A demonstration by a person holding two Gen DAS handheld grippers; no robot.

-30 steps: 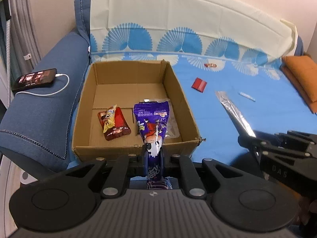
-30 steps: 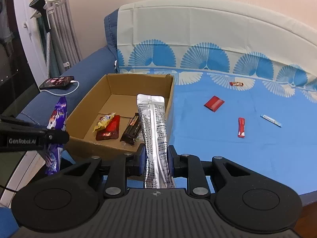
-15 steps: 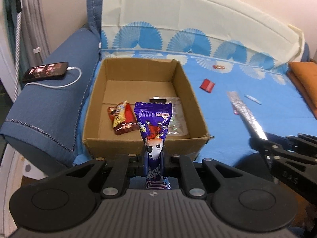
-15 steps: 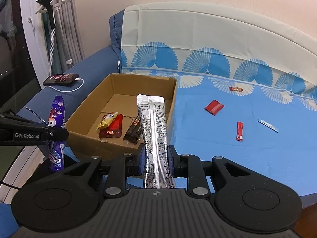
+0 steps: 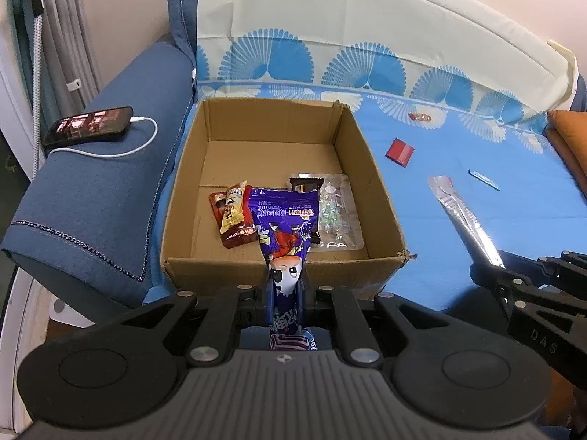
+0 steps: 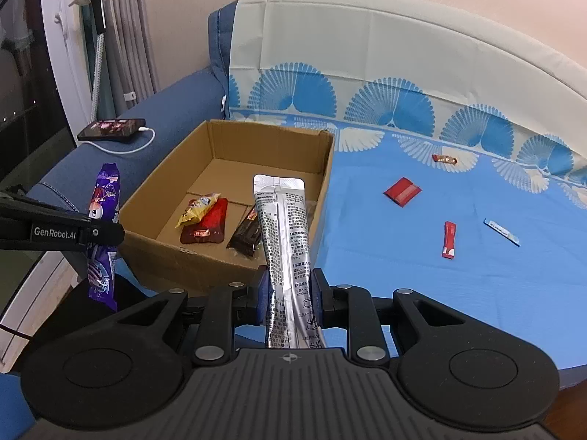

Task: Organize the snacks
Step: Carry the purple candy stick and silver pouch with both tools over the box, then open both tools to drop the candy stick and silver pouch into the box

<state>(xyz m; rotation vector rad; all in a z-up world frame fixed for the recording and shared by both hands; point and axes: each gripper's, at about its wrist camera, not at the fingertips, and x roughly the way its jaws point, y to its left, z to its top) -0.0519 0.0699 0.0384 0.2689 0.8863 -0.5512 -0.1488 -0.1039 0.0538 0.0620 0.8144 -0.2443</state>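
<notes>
An open cardboard box [image 5: 381, 198] [image 6: 154, 201] stands on the blue sofa cover. Inside lie a red packet with a yellow snack on it [image 5: 233, 216] [image 6: 205, 220], a dark brown bar [image 6: 247, 233] and a clear packet [image 5: 335, 216]. My left gripper [image 5: 286, 286] is shut on a purple snack packet [image 5: 284, 227] [image 6: 104, 198], held upright just in front of the box's near wall. My right gripper [image 6: 288, 289] is shut on a long silver sachet [image 6: 284, 227] [image 5: 462, 216], held to the right of the box's near corner.
Loose on the cover right of the box lie a red square packet [image 6: 401, 190], a red stick [image 6: 449, 238], a small white-blue stick [image 6: 500, 231] and a small orange candy [image 6: 444, 159]. A phone on a white cable [image 5: 90, 124] rests on the blue armrest. An orange cushion [image 5: 568, 135] lies far right.
Both grippers have pulled back and up a little from the box, so more of its inside shows. Each still holds its packet.
</notes>
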